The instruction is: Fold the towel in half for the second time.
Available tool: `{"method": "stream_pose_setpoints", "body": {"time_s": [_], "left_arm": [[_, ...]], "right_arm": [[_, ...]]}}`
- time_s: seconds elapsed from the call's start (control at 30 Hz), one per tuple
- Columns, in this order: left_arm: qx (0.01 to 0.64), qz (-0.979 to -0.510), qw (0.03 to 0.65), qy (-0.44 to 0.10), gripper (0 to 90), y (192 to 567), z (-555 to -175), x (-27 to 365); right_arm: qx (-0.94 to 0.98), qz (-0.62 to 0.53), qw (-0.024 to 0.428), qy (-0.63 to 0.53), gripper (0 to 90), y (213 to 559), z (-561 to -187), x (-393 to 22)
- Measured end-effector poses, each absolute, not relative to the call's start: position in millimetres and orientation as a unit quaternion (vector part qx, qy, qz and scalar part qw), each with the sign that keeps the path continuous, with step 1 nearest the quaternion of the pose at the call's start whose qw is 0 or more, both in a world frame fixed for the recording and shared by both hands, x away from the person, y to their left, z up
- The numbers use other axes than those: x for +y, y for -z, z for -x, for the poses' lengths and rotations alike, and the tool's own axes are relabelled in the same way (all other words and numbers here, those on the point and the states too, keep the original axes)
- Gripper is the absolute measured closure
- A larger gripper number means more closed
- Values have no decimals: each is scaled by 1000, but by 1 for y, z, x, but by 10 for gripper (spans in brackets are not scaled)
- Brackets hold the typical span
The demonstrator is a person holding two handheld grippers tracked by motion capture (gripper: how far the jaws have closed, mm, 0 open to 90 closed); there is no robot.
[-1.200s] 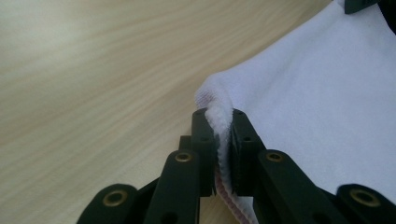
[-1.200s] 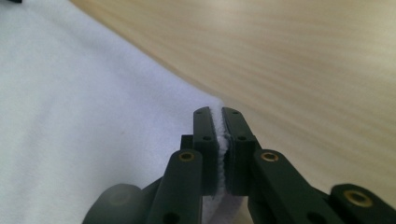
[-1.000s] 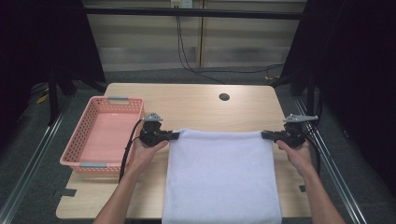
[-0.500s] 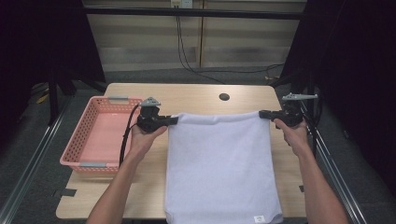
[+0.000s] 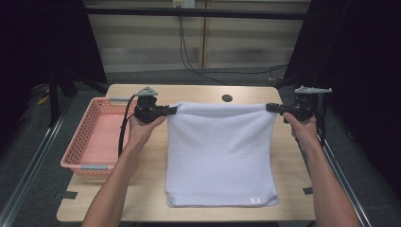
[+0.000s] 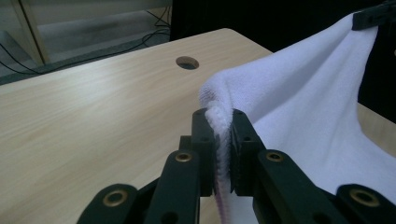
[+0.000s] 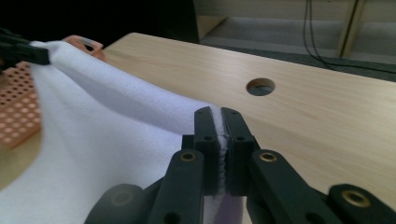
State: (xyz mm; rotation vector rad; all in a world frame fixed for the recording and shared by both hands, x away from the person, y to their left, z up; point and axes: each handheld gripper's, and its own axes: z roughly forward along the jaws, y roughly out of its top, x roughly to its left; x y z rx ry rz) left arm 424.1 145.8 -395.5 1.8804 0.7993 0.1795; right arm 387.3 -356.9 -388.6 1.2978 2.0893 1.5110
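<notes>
A white towel (image 5: 220,156) hangs by its far edge above the wooden table (image 5: 198,92), its near end with a small label resting folded on the tabletop. My left gripper (image 5: 173,110) is shut on the towel's far left corner, and the cloth (image 6: 299,107) bunches between its black jaws in the left gripper view. My right gripper (image 5: 270,108) is shut on the far right corner. In the right gripper view the towel's (image 7: 116,154) edge is pinched between its jaws and the cloth stretches away to the other gripper.
A pink plastic basket (image 5: 80,146) stands empty on the table's left side, close to my left forearm. A round cable hole (image 5: 227,98) sits in the tabletop behind the towel. Dark curtains and a metal frame flank the table.
Both grippers have risen and moved away from me, lifting the towel's far edge off the table. The towel now hangs stretched between them, its near end drawn onto the table.
</notes>
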Motion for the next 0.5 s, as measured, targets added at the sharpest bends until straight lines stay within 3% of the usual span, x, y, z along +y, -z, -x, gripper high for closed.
{"method": "stream_pose_setpoints", "body": {"time_s": [0.5], "left_arm": [[296,-781,544,-78,834,389,-349,152]], "right_arm": [[729,-416,113,-532,867,388,-308,-358]]}}
